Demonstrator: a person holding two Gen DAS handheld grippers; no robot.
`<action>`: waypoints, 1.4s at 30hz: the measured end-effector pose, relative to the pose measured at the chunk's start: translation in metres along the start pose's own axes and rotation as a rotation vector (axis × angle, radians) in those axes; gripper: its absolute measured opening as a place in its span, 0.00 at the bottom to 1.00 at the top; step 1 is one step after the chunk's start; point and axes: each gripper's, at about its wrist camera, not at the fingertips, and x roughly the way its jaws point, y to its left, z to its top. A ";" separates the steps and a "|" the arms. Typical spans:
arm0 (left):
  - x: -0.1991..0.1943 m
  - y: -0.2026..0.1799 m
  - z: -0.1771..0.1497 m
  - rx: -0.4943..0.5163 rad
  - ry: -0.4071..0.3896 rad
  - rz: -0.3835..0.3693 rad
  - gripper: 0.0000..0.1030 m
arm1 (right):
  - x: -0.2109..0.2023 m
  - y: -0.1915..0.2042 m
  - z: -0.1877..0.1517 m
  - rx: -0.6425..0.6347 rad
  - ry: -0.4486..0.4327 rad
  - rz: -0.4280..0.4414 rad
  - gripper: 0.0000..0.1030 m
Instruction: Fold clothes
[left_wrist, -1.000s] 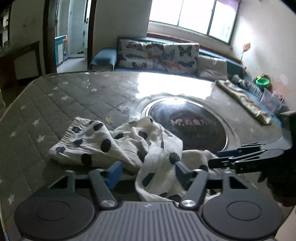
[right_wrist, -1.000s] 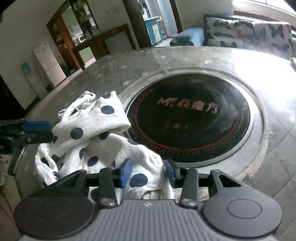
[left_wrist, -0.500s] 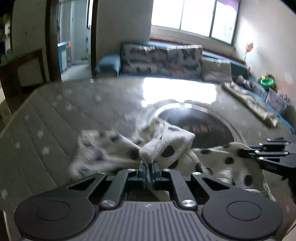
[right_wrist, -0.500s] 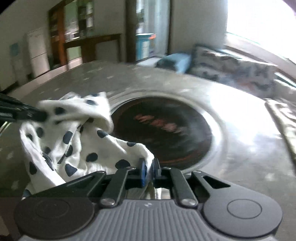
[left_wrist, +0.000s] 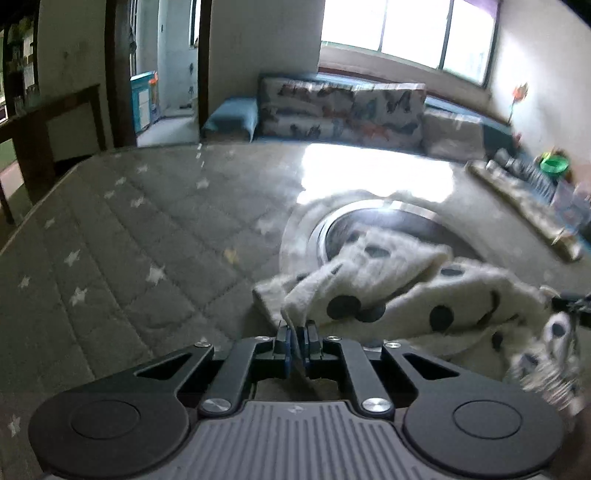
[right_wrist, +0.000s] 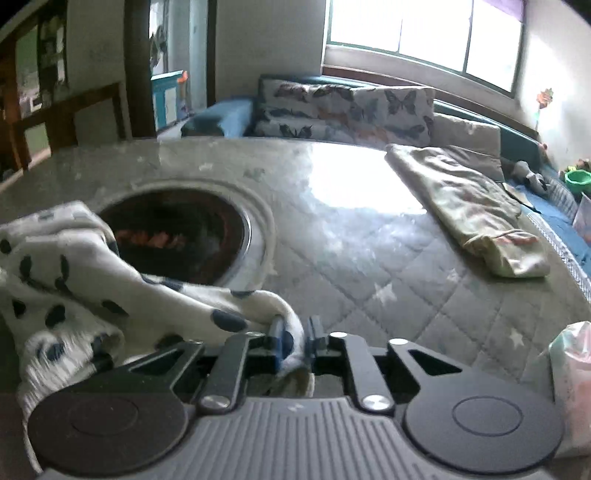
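Observation:
A white garment with dark polka dots (left_wrist: 413, 295) hangs bunched between both grippers above the grey quilted mattress (left_wrist: 147, 236). My left gripper (left_wrist: 296, 341) is shut on one edge of the cloth, which stretches off to the right. In the left wrist view the right gripper's tips (left_wrist: 570, 308) show at the far right edge, holding the other end. In the right wrist view my right gripper (right_wrist: 293, 343) is shut on a fold of the same polka-dot garment (right_wrist: 74, 284), which trails to the left and is motion-blurred.
A round dark emblem with a metal ring (right_wrist: 184, 236) is set in the mattress. A folded pale patterned cloth (right_wrist: 469, 206) lies at the right. Butterfly-print cushions (left_wrist: 343, 107) line the far edge. A pale plastic bag (right_wrist: 570, 384) sits near right.
Both grippers shut on the garment a second ago and have lifted it off the mattress. Since half a second ago they have drawn apart, stretching the cloth between them.

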 end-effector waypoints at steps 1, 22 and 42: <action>0.000 0.001 -0.002 0.004 0.010 -0.005 0.13 | -0.002 -0.001 -0.002 0.002 -0.009 0.002 0.19; -0.029 0.029 -0.011 -0.029 -0.018 0.007 0.63 | -0.008 0.036 -0.015 0.192 0.123 0.607 0.22; -0.091 -0.021 0.003 0.069 -0.172 -0.146 0.79 | -0.092 0.150 -0.085 -0.674 -0.077 0.621 0.20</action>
